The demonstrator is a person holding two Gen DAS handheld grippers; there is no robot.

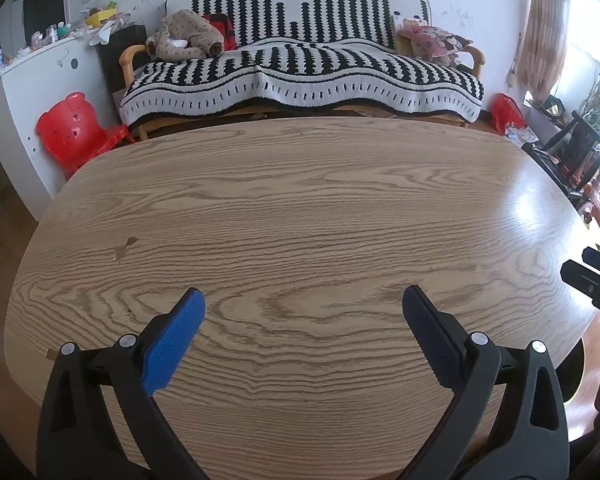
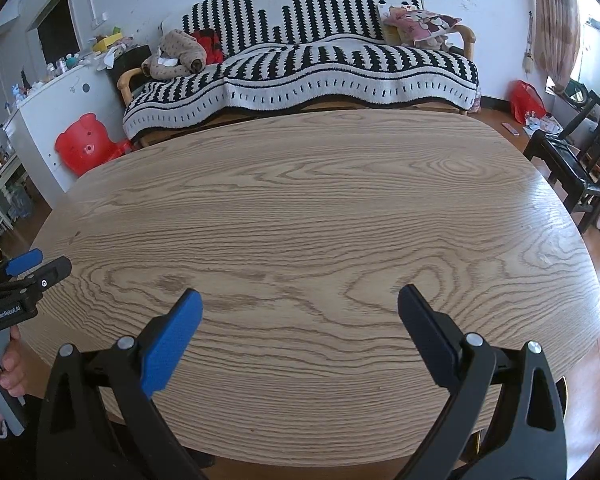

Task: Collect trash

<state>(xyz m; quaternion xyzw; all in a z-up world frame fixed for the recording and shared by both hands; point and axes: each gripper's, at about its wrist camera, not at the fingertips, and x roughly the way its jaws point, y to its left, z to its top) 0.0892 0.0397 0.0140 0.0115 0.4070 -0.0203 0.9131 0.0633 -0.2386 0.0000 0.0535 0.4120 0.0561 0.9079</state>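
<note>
Living room, sofa point(image 1: 300, 68) at 12 o'clock behind wood table point(image 1: 300, 208). Left gripper point(image 1: 303, 300) spread wide, holds nothing. Right gripper point(image 2: 300, 300) also spread, nothing between fingers. Both hover over table, likely ready for search. Trash not visible on table.

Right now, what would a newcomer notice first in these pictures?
A wide wooden table fills the foreground of both views. Behind it stands a sofa under a black-and-white striped blanket. A red bear-shaped chair sits at its left, and both grippers hover open, left and right.
</note>
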